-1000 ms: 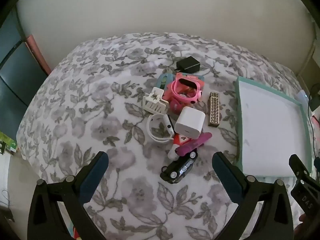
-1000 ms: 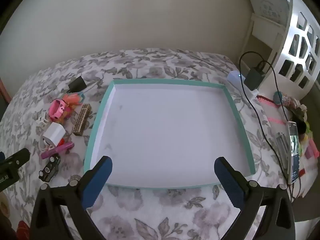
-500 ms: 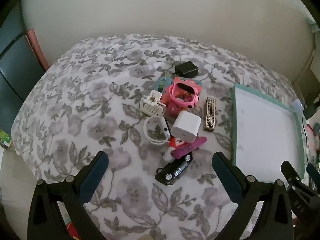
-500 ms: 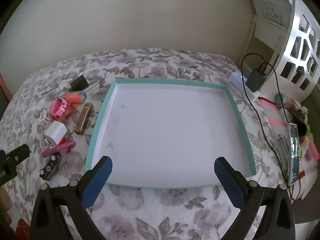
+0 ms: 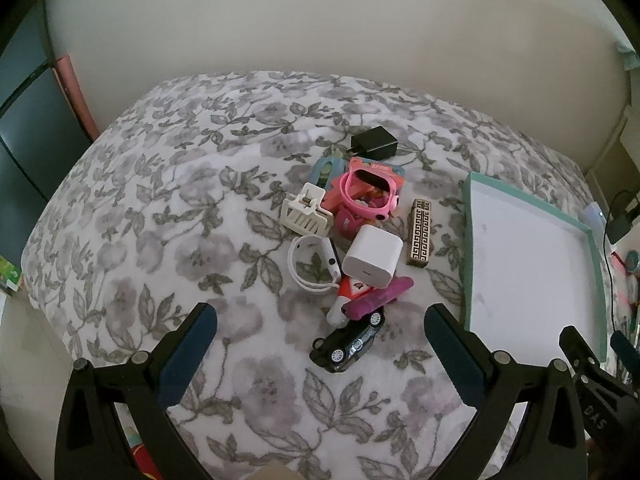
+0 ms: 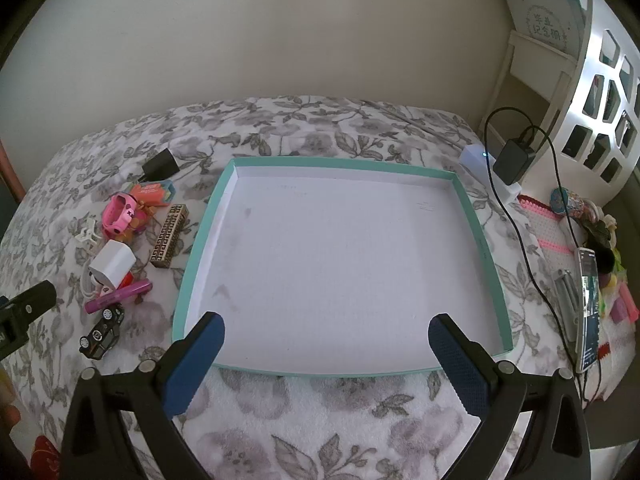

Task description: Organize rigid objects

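Floral bedspread (image 5: 168, 240) fills both views, and the right wrist camera gives the whole teal-rimmed tray (image 6: 200, 240), white floor bare, with the right gripper (image 6: 326, 344) spread wide and empty at its near edge. Only the left view shows the pile close up at twelve o'clock of the left gripper (image 5: 320, 336), wide open, holding nothing: pink watch (image 5: 368, 196), white charger (image 5: 374, 258), black toy car (image 5: 348, 346). The tray sits at three o'clock of the pile.

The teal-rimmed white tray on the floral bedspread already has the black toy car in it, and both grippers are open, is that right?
Not quite. The teal-rimmed white tray holds nothing; the right wrist view shows that. The black toy car lies on the floral bedspread left of it. Both the left gripper and right gripper are open.
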